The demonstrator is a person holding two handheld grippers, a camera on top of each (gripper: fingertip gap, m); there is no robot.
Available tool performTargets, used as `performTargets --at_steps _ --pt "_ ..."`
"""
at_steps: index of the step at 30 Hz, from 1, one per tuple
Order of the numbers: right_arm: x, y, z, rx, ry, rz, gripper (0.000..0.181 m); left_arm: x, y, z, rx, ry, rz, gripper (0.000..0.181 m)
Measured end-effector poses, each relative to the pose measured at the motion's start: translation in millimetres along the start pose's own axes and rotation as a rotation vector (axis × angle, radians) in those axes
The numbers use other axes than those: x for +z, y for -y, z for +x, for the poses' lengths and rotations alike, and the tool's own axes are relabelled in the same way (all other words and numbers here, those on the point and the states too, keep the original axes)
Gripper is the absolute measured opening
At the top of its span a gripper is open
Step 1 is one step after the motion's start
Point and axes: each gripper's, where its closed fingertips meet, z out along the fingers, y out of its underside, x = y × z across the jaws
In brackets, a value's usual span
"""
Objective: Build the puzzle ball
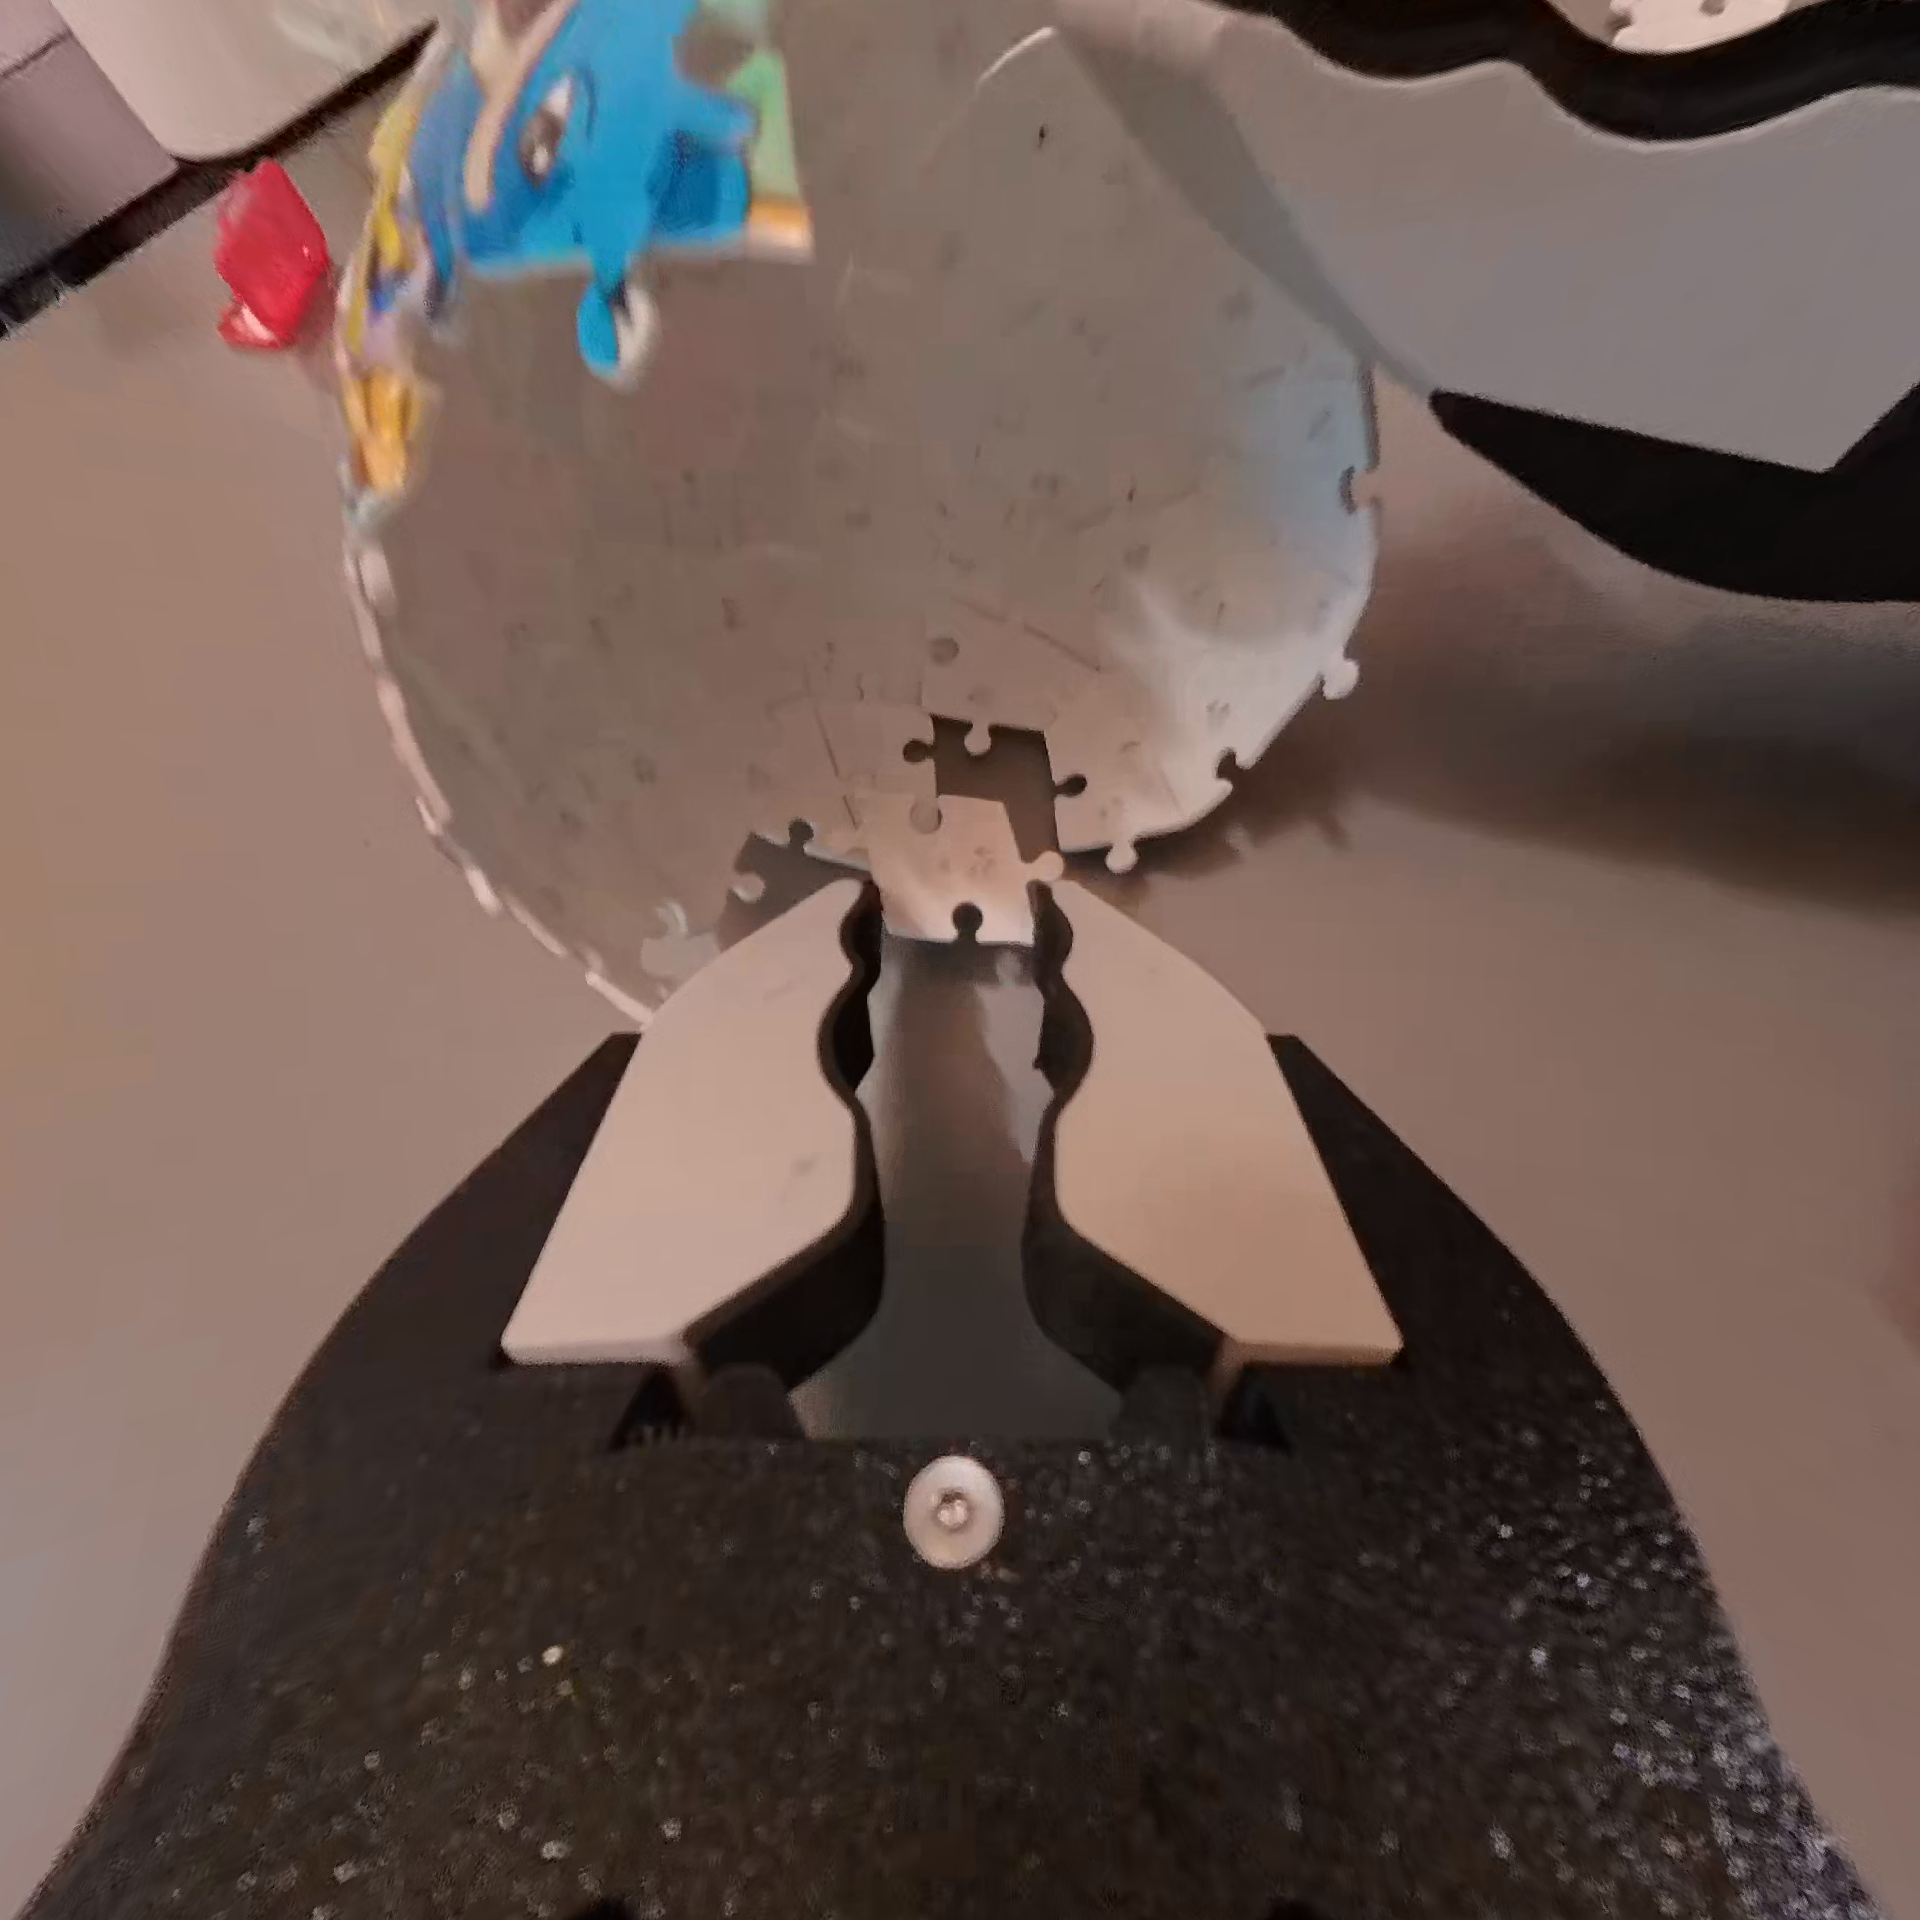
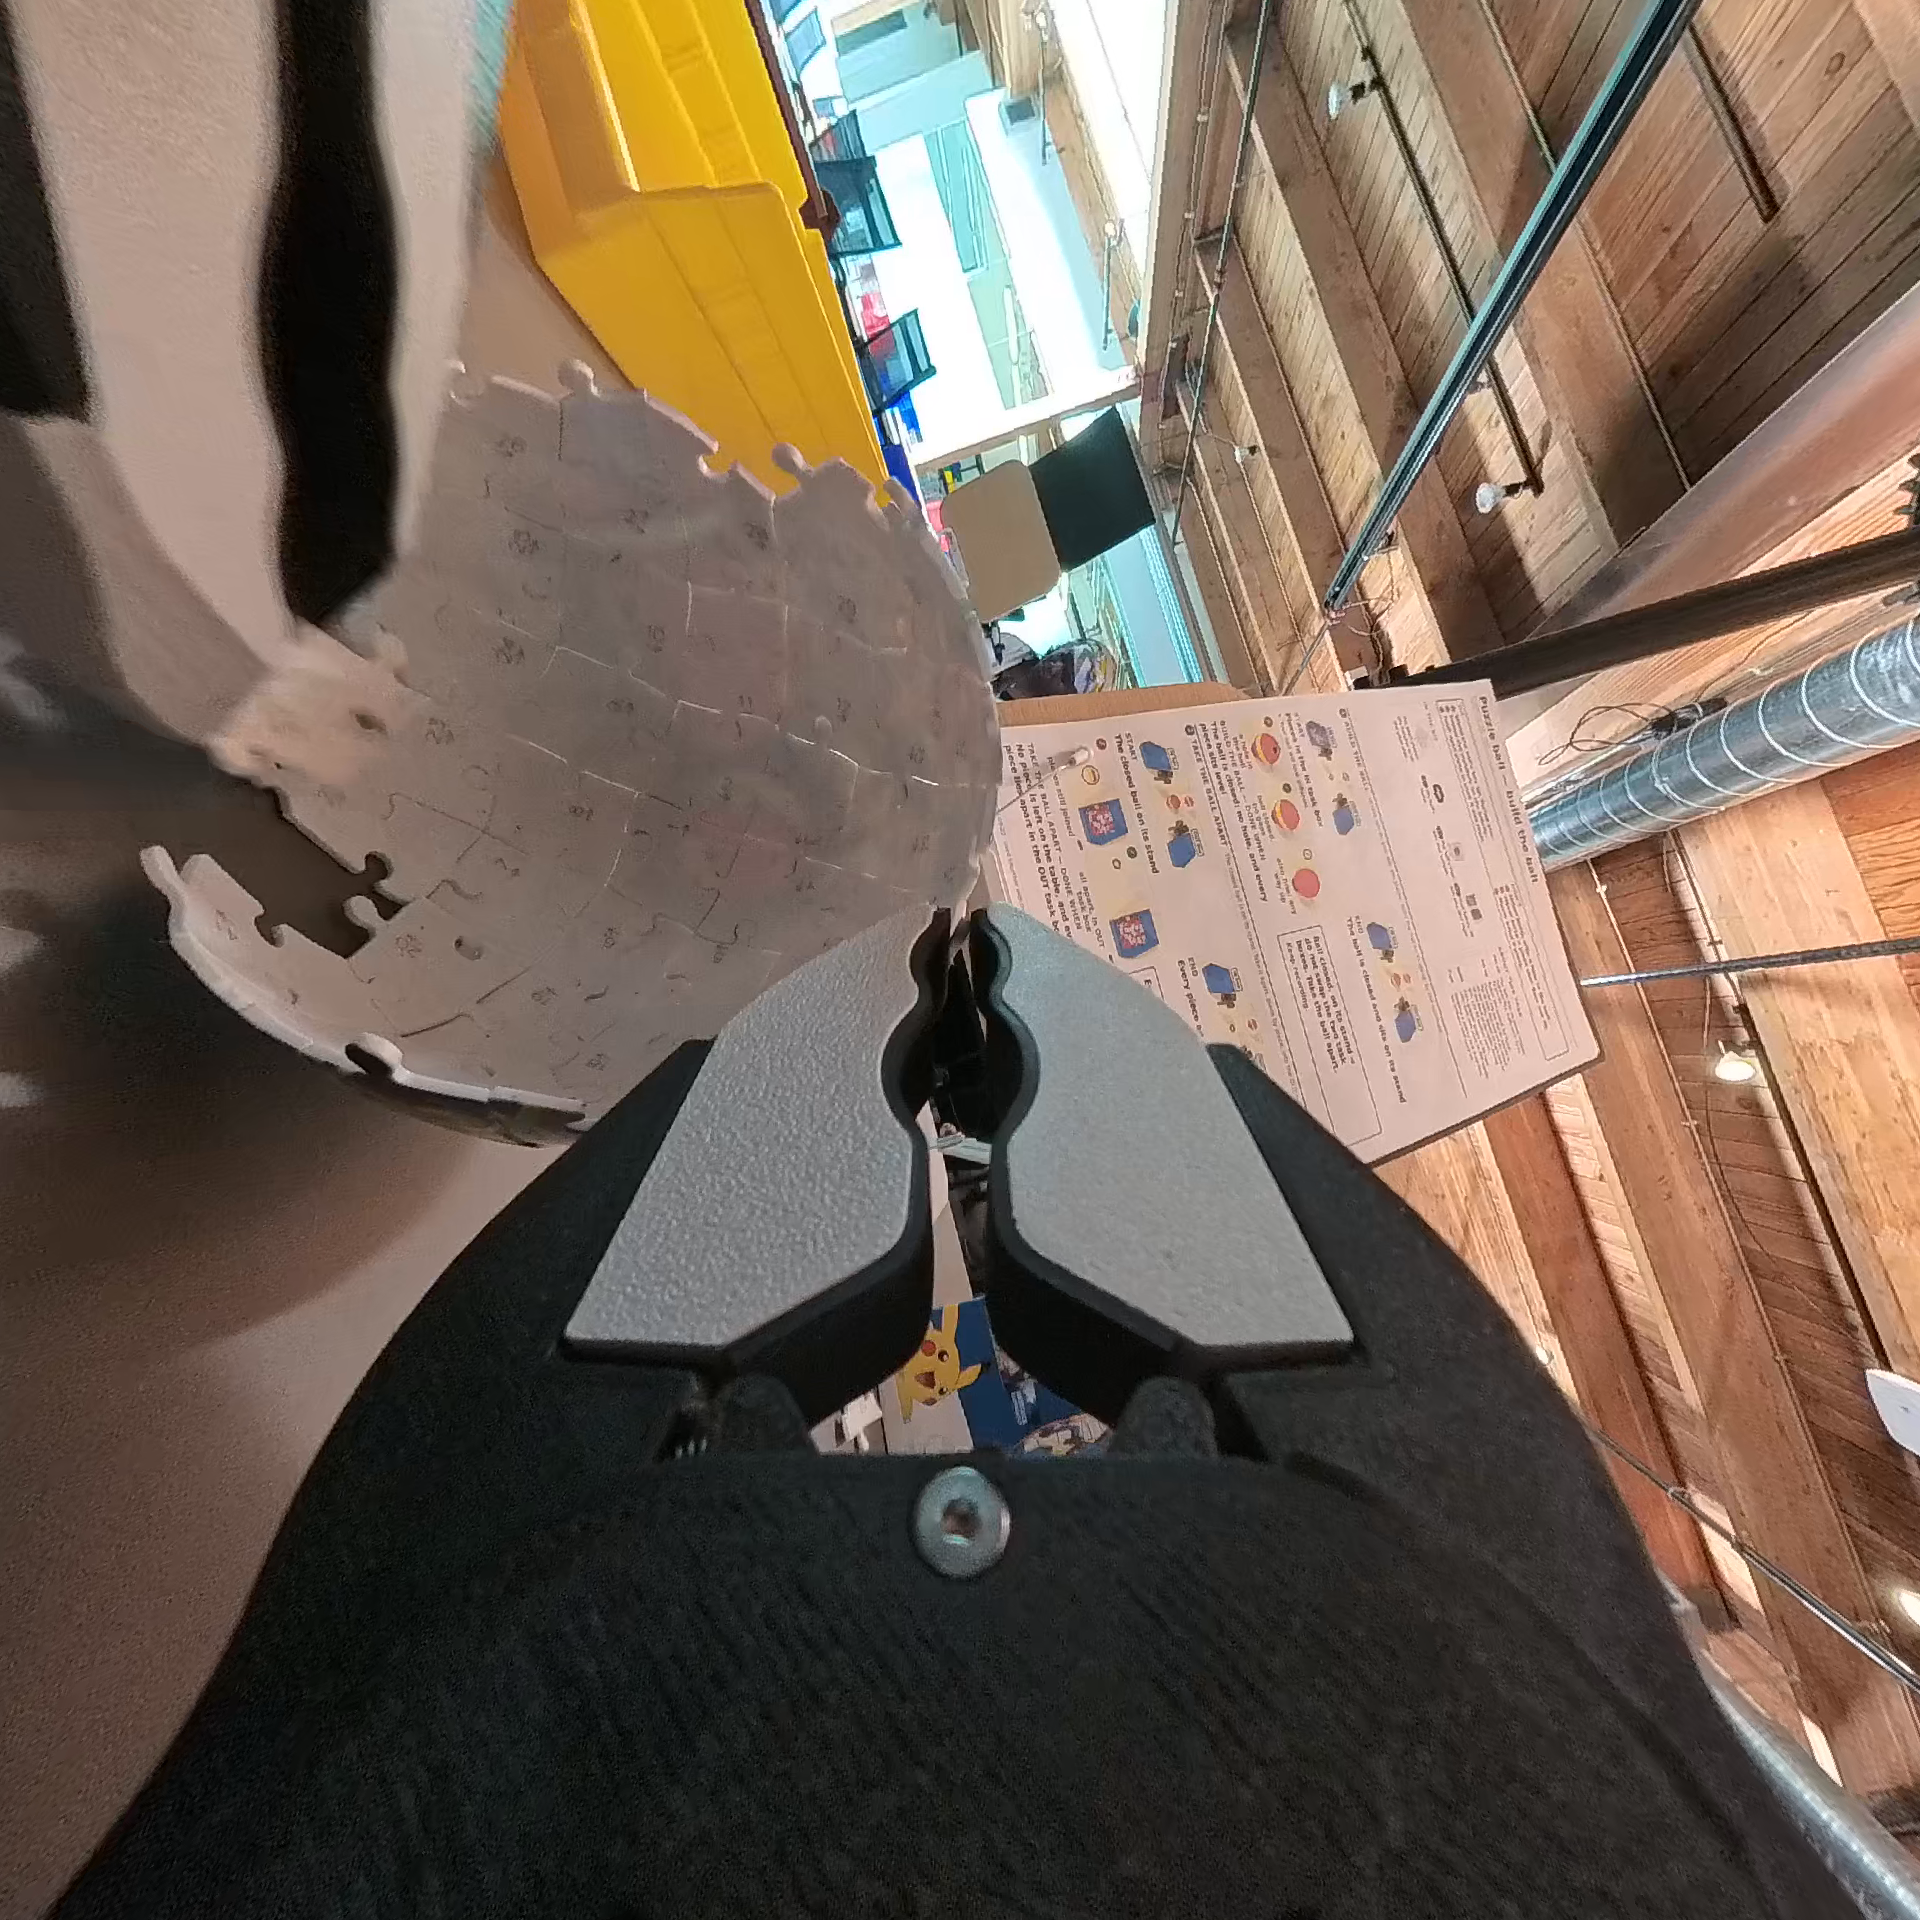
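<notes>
1. Left wrist view: the left gripper (image 1: 956, 914) has its grey-padded fingers narrowed onto a small white curved puzzle piece (image 1: 966, 883) at the lower rim of the half-built puzzle ball (image 1: 831, 582), a pale plastic shell seen from its blank inner side. The piece sits just below a jagged gap (image 1: 987, 774), so the hold looks meant to seat it there.
2. At 10 o'clock a bright blue printed section (image 1: 603, 177) of the shell shows its outer face, with a red translucent object (image 1: 268, 260) beside it on the tan tabletop (image 1: 156, 727).
3. Right wrist view: the right gripper (image 2: 961, 935) pinches the shell's thin edge at 12 o'clock of its fingers, nearly closed (a steadying grip, I judge), keeping the ball raised off the table.
4. An instruction sheet on a board (image 2: 1299, 883) stands at 2 o'clock, yellow plastic bins (image 2: 686, 239) at 11.
</notes>
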Motion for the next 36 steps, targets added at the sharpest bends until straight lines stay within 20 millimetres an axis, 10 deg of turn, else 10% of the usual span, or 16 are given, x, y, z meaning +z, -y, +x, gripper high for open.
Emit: performTargets --at_steps 28,36 --pt "-5 -20 -4 -0.014 0.007 -0.031 0.004 29 28 7 -0.075 -0.041 -0.002 0.028" --pt "-6 -27 -6 -0.018 0.011 -0.066 0.004 48 30 0 -0.150 0.060 -0.087 0.000"
